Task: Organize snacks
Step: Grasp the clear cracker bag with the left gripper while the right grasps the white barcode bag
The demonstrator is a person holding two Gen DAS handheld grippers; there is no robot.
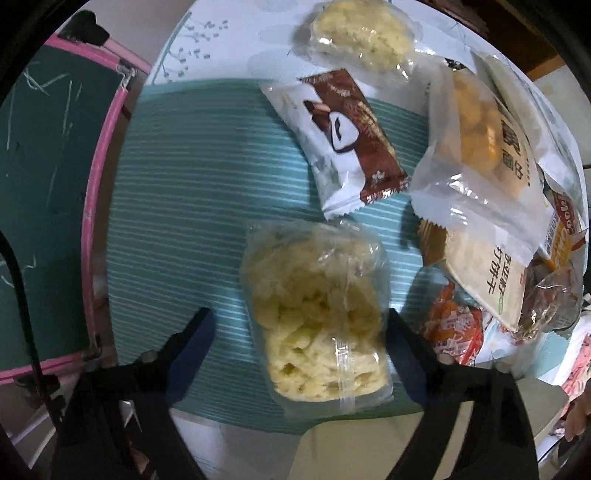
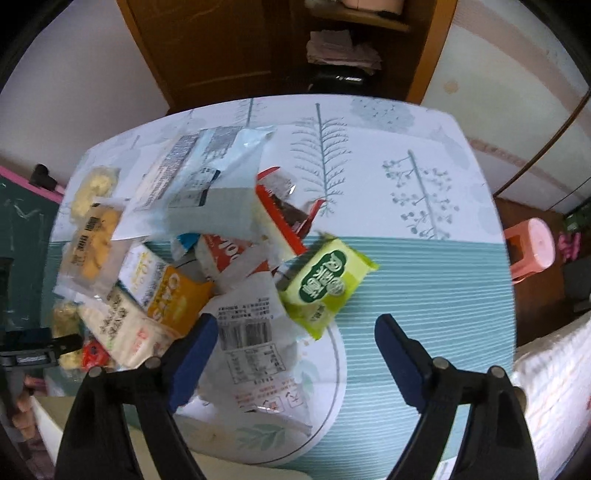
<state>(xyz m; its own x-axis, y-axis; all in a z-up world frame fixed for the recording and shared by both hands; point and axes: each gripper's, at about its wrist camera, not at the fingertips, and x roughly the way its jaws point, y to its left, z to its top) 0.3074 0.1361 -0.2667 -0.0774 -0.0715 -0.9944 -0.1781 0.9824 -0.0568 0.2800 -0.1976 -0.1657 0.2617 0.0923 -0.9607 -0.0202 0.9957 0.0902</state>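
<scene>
In the left wrist view my left gripper (image 1: pixel 297 328) is open, its jaws on either side of a clear pack of pale yellow puffed snack (image 1: pixel 317 314) lying on the teal striped mat (image 1: pixel 184 206). A brown-and-white chocolate pack (image 1: pixel 340 136) lies beyond it, and a second yellow puffed pack (image 1: pixel 358 33) farther off. In the right wrist view my right gripper (image 2: pixel 295 332) is open and empty above a white pack with a barcode (image 2: pixel 255 336). A green pack (image 2: pixel 325 284) lies just ahead of it. A pile of mixed snack packs (image 2: pixel 166 266) lies to the left.
A heap of packs (image 1: pixel 491 221) lies right of the left gripper. A pink-framed chalkboard (image 1: pixel 55 206) stands off the table's left edge. A white plate (image 2: pixel 325 402) lies under the barcode pack. A pink stool (image 2: pixel 532 247) and a wooden cabinet (image 2: pixel 258 48) stand beyond the table.
</scene>
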